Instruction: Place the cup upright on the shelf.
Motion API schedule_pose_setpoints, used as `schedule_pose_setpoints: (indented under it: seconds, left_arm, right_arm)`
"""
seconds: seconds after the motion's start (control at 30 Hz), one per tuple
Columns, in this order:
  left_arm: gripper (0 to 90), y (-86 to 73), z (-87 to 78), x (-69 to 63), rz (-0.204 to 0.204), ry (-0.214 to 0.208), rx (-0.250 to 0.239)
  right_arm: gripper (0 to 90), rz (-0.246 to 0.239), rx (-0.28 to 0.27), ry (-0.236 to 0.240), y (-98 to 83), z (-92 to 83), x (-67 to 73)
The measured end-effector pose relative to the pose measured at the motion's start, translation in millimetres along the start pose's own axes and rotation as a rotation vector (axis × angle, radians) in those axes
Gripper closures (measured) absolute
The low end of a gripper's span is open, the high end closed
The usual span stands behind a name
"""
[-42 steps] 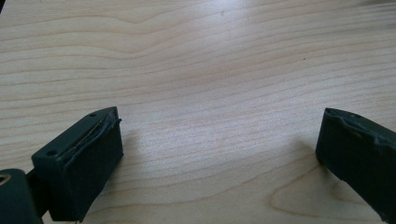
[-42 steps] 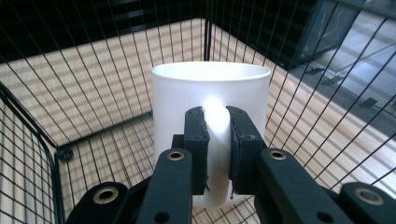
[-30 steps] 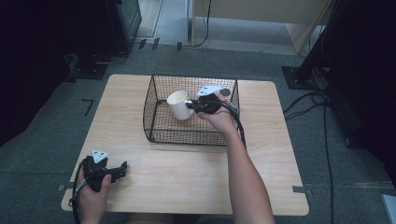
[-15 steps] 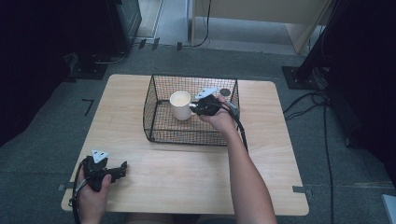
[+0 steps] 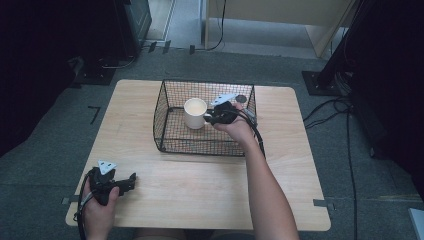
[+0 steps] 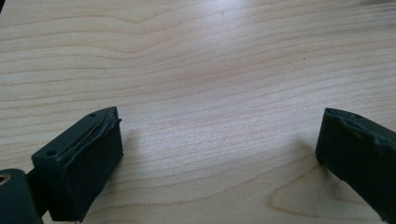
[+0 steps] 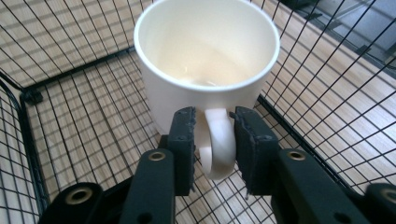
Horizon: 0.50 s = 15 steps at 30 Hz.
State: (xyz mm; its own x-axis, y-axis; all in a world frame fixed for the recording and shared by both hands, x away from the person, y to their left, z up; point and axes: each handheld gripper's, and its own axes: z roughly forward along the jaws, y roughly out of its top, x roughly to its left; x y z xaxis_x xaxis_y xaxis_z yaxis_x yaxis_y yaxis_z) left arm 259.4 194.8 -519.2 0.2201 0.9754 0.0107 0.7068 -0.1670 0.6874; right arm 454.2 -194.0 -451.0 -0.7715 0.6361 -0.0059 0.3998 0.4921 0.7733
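Note:
A white mug [image 5: 195,112] stands upright on the floor of a black wire basket [image 5: 200,146] at the middle back of the table. My right gripper [image 5: 209,119] reaches into the basket from the right, level with the mug's handle. In the right gripper view the mug [image 7: 205,60] fills the top, and its handle [image 7: 217,149] sits between the jaws of that gripper [image 7: 215,116]. The jaws have just been opening, and thin gaps show on both sides of the handle. My left gripper [image 5: 131,181] rests open near the front left, its jaws wide over bare wood [image 6: 219,135].
The wooden table [image 5: 200,195] has free room in front of the basket and on both sides. Basket wires [image 7: 70,116] close in around the mug. Cables and dark stands lie on the grey floor [image 5: 345,115] to the right.
The mug went from tilted in the right gripper's hold to upright on the basket floor. The right jaws have parted from its handle. The left hand stayed still.

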Motion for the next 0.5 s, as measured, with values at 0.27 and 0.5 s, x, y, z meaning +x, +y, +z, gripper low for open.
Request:
schedule_pose_setpoints:
  seconds: [0.27,0.5]
  left_arm:
    - [0.8,0.0,0.0,-0.1,-0.001,0.000,-0.001]
    - [0.8,0.0,0.0,0.0,0.000,0.000,0.000]
  right_arm:
    - [49.8,0.038,-0.108,0.012,5.9,-11.3,2.3]
    - [38.3,0.043,-0.154,-0.028,16.0,-22.4,6.9]
